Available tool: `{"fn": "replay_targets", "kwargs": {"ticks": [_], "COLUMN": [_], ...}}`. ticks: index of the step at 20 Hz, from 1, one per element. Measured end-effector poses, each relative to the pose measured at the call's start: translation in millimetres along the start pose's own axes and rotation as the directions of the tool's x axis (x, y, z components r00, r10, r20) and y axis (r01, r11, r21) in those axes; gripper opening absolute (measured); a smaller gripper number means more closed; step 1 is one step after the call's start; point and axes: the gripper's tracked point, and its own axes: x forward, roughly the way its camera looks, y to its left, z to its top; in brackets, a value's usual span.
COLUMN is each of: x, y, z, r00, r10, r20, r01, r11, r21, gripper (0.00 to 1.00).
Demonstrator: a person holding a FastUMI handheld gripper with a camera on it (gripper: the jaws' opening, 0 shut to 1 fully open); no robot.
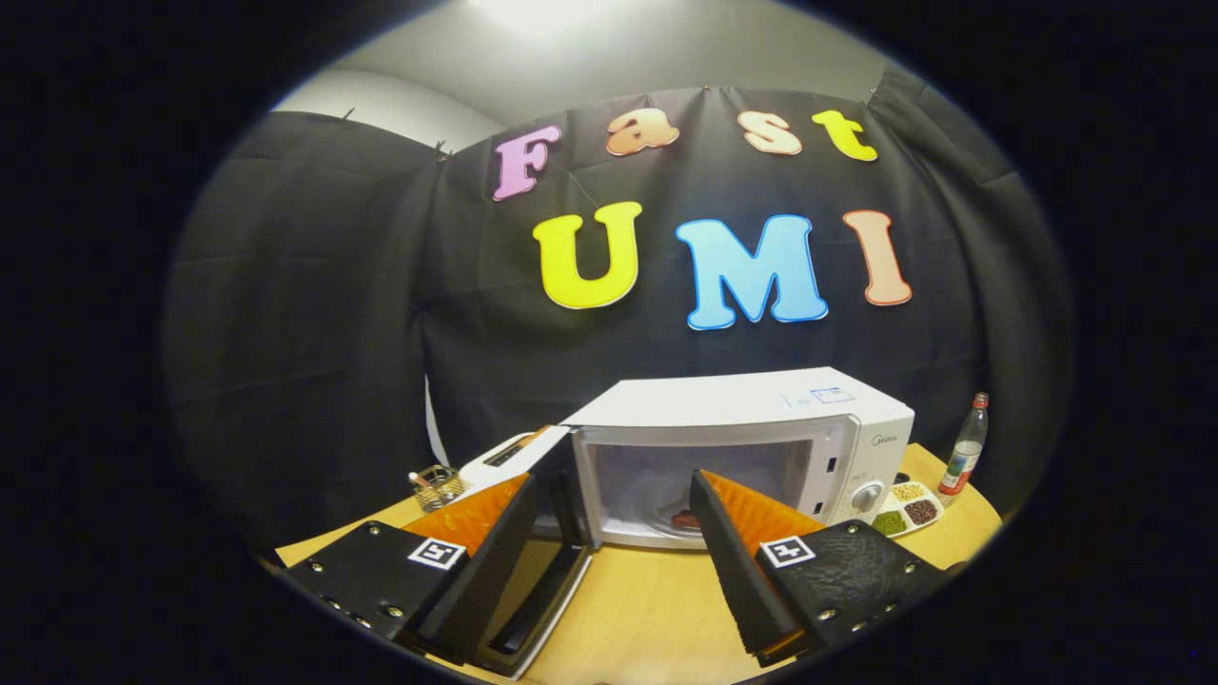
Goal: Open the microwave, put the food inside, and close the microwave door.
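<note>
Microwave (752,447) sits on the wooden table (638,609) with its door (533,561) swung wide open toward the microwave's left side, the door panel hanging out in front of the cavity edge. Inside the cavity, low on the floor toward the microwave's control-panel side, a small reddish-brown item that looks like the food (685,519) is resting; partly hidden behind one finger, so can't confirm exactly what it is. Gripper (609,495) is in front of the microwave, fingers spread well apart with nothing between them, aimed at the open cavity but not touching the microwave or the door as far as can be told. Judgement: opening step done, food looks already placed, so what's left is closing the door. That would need the gripper to go round to the outer face of the door, left of the microwave, and push it shut. Other stuff: a divided snack tray (909,509) and a bottle (966,447) just right of the microwave, a small basket (436,487) and a toaster (500,457) to the microwave's left, behind the door.
</note>
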Motion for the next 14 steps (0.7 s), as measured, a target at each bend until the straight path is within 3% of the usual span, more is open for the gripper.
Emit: {"fn": "replay_targets", "kwargs": {"ticks": [7, 14], "x": [-47, -81], "y": [98, 193], "z": [19, -8], "r00": [0.980, 0.919], "r10": [0.198, 0.392], "r20": [0.029, -0.029], "r01": [-0.199, -0.391], "r11": [0.980, 0.920], "r21": [0.013, 0.034], "gripper": [0.97, 0.97]}}
